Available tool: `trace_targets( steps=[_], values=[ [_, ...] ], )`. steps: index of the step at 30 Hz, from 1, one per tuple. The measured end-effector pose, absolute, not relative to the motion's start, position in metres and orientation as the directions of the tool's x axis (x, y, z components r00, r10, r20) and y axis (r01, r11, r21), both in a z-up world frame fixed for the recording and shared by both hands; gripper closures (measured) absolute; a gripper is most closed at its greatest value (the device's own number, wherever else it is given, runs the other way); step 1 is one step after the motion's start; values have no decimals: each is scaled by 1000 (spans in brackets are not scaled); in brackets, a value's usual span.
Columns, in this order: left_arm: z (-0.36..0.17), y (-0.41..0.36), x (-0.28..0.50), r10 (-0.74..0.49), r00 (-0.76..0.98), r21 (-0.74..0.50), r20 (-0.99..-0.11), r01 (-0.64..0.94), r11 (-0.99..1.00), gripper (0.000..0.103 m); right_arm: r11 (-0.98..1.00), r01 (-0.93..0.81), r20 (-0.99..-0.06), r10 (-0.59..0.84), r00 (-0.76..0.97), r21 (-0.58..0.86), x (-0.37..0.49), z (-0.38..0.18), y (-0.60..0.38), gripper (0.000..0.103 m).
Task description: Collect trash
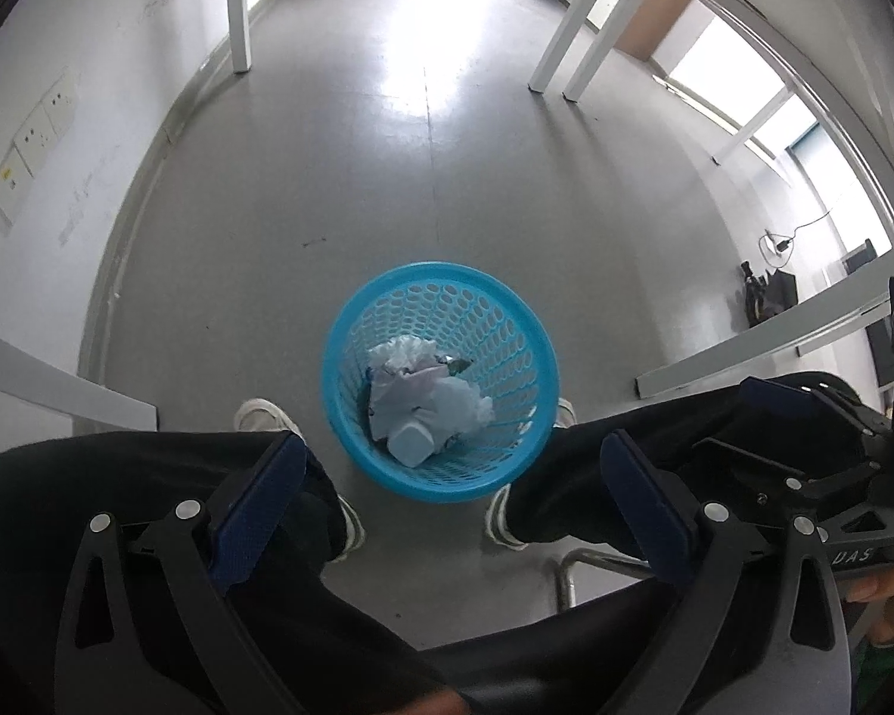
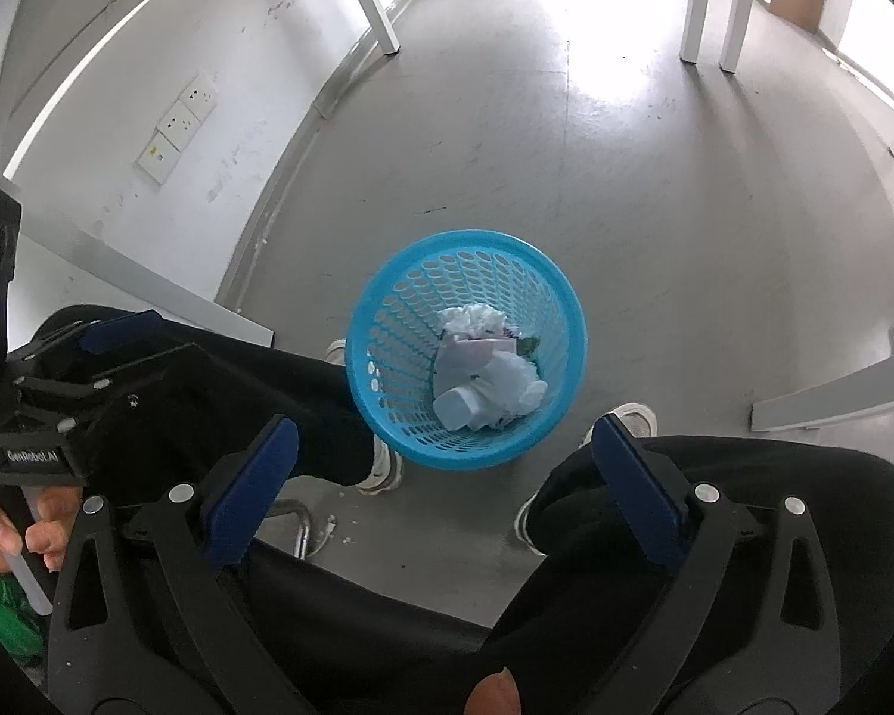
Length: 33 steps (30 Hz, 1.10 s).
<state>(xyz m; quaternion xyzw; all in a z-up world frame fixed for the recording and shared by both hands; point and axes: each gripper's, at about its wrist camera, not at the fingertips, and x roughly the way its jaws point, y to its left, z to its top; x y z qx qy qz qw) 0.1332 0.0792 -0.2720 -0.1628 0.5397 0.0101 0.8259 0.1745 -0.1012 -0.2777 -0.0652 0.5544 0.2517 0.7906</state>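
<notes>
Above the blue basket (image 1: 441, 381) we hover, left gripper (image 1: 453, 512) fingers wide, right gripper (image 2: 447, 488) fingers wide, both empty, crumpled trash (image 1: 426, 399) inside basket.

Black claw (image 1: 453, 512) arms, blue pads, silver screws; black trousers (image 2: 715, 476), white shoes.

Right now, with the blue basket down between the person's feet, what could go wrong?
1. The blue basket stands on the floor close between the person's shoes, so a foot shift might knock it over and spill the crumpled paper and white bottle.
2. Both the left gripper and right gripper have open, empty jaws hanging beside each other; they might bump.
</notes>
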Motion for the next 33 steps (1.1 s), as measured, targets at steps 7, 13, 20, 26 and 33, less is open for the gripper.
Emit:
trace_targets(
  steps=[7, 13, 20, 26, 33],
  values=[
    [-275, 82, 134, -153, 409, -255, -900, -209, 944, 6, 860, -474, -907, 339, 249, 191, 174, -279, -99, 9],
    [-275, 84, 134, -154, 406, -254, -901, -206, 945, 6, 859, -468, -906, 349, 238, 208, 174, -280, -101, 9],
    [-276, 81, 134, -157, 400, -254, -903, -203, 946, 6, 858, -466, -905, 355, 233, 216, 175, -281, -101, 9],
    [-277, 80, 135, -156, 400, -252, -903, -202, 946, 6, 857, -467, -906, 355, 232, 217, 175, -281, -101, 9],
    [-277, 81, 135, -156, 399, -252, -903, -202, 946, 6, 858, -466, -906, 354, 232, 216, 176, -280, -100, 9]
  ],
)
